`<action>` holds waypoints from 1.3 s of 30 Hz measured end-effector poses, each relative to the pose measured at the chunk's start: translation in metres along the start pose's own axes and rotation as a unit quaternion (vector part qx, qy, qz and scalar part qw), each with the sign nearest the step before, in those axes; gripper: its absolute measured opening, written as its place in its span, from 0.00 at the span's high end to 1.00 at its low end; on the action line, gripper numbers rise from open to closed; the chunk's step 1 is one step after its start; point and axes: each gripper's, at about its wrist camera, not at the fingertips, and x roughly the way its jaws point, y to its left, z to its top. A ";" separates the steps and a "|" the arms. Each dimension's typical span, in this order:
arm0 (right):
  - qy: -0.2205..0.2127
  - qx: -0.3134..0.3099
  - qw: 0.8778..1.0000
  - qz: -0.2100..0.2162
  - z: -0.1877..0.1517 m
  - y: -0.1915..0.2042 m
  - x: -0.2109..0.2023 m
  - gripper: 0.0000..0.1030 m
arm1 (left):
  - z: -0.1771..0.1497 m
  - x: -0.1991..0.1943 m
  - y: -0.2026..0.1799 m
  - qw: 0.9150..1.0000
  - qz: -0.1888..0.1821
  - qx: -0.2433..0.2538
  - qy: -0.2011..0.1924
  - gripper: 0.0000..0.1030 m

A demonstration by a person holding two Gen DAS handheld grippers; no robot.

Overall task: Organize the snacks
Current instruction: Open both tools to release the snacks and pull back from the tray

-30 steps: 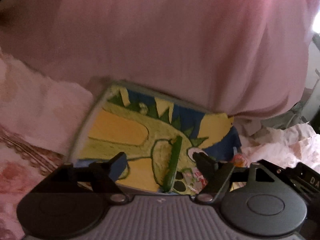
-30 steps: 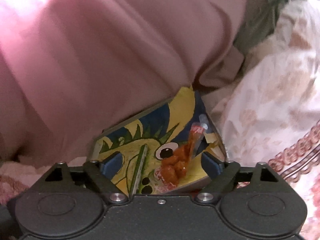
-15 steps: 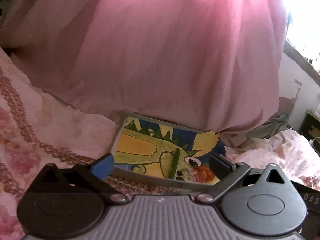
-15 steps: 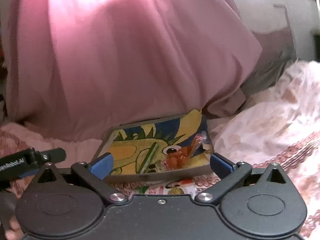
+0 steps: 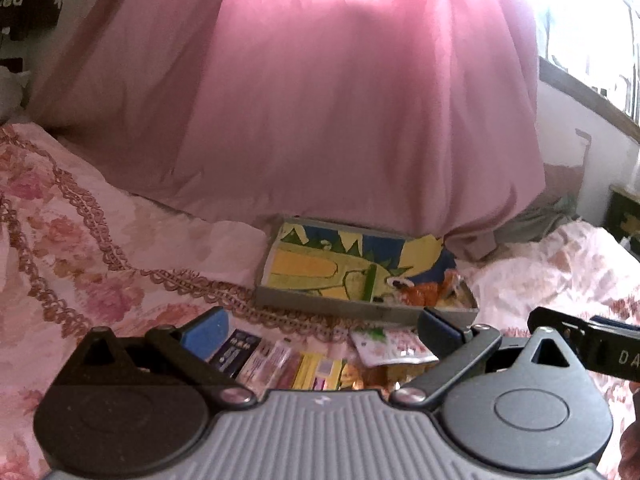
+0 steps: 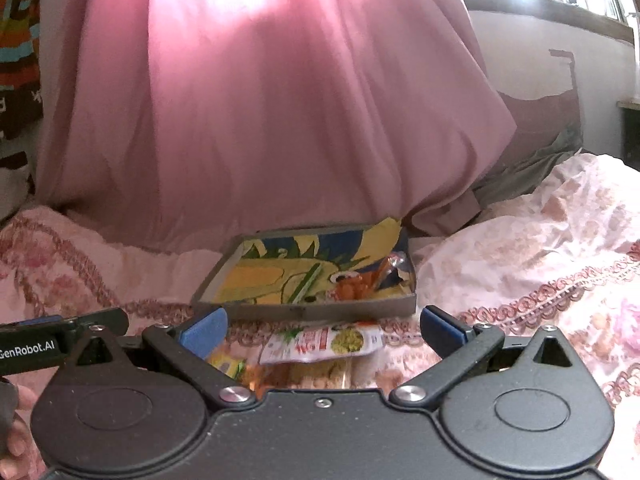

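Both claws pull back from the tray (image 5: 366, 307), where an orange snack (image 6: 352, 286) and a green stick (image 5: 369, 280) now lie. The left claw (image 5: 322, 330) and right claw (image 6: 322, 326), having just spread wide, grip nothing; loose packets (image 5: 280, 362) wait just beneath them, likely next.

Orange snack packet (image 6: 354, 282) in tray (image 6: 304, 311)

Legible text, 2 items only:

1. Right wrist view: black bar (image 6: 28, 350) at left edge, white print "GenRobot.AI", first letter cut by frame.
2. Left wrist view: black bar (image 5: 592, 346) at right edge, white letters "DA", rest cut off.

Snack packets (image 6: 324, 344) below tray: print too small/blurred to read. Dark wall hanging (image 5: 24, 4) top left: letters mirrored, illegible.
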 end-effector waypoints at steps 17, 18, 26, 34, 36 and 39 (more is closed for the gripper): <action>0.050 -0.014 0.998 -0.018 -0.054 0.007 -0.025 0.01 | -0.070 -0.025 0.015 0.998 0.028 0.038 0.032 0.00; 0.055 -0.017 0.998 -0.019 -0.057 0.008 -0.024 0.01 | -0.073 -0.024 0.017 0.998 0.029 0.038 0.037 0.00; 0.093 -0.055 0.994 -0.017 -0.073 0.022 -0.014 0.01 | -0.082 -0.020 0.018 0.997 0.034 0.039 0.063 0.00; 0.107 -0.064 0.992 -0.018 -0.077 0.026 -0.006 0.01 | -0.081 -0.015 0.018 0.996 0.037 0.043 0.070 0.00; 0.109 -0.062 0.992 -0.019 -0.077 0.025 -0.004 0.01 | -0.081 -0.014 0.020 0.996 0.040 0.040 0.073 0.00; 0.112 -0.060 0.992 -0.020 -0.077 0.025 -0.001 0.01 | -0.080 -0.011 0.021 0.995 0.041 0.035 0.080 0.00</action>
